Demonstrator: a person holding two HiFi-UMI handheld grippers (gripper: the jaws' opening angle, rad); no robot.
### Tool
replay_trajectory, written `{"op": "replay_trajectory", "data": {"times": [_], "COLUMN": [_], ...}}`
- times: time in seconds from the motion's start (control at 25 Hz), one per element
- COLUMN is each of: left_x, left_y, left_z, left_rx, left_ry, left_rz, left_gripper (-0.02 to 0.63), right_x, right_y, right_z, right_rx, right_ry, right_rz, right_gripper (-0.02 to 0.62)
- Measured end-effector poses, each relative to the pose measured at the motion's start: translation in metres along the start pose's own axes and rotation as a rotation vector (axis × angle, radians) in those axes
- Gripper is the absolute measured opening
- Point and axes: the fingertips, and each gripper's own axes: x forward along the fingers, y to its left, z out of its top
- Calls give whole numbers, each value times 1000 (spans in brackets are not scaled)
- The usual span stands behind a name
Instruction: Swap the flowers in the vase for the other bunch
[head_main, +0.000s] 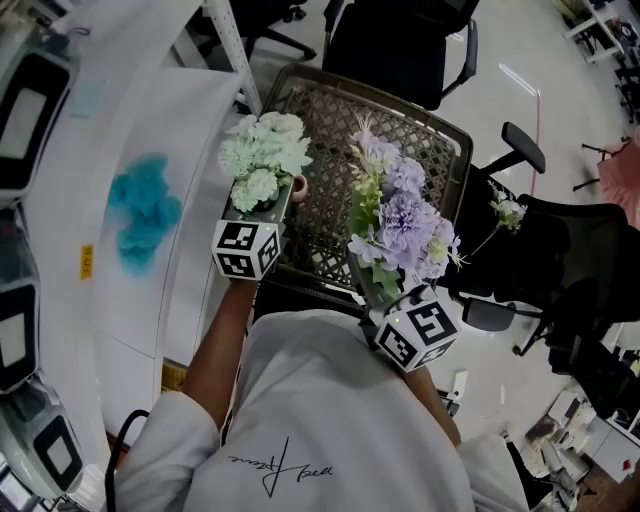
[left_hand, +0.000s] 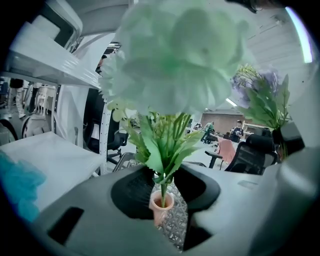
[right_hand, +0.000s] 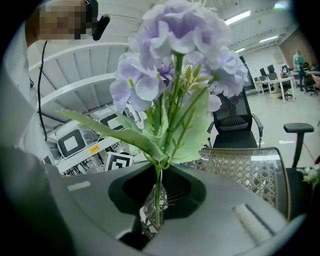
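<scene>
Hardly anything can be read. A line of cursive script runs across the back of the person's white shirt, its letters too loose to make out. A small yellow label with dark print sits on the white counter, too small to read. The cube on the left gripper and the cube on the right gripper bear only black-and-white square markers, no letters. In the right gripper view a yellow sticker shows dark digits that stay unclear.
</scene>
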Motion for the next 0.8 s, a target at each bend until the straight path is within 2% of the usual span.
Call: {"op": "replay_trajectory", "data": {"times": [0.8], "left_x": [-21], "left_y": [4], "left_z": [33], "left_rx": [1], "left_ry": [-19], "left_rz": [15], "left_gripper": [103], "right_x": [-5], "right_y": [3], "right_z": [7], "right_rx": [4], "right_ry": [-44], "right_rz": [-1], "right_gripper": [49]}}
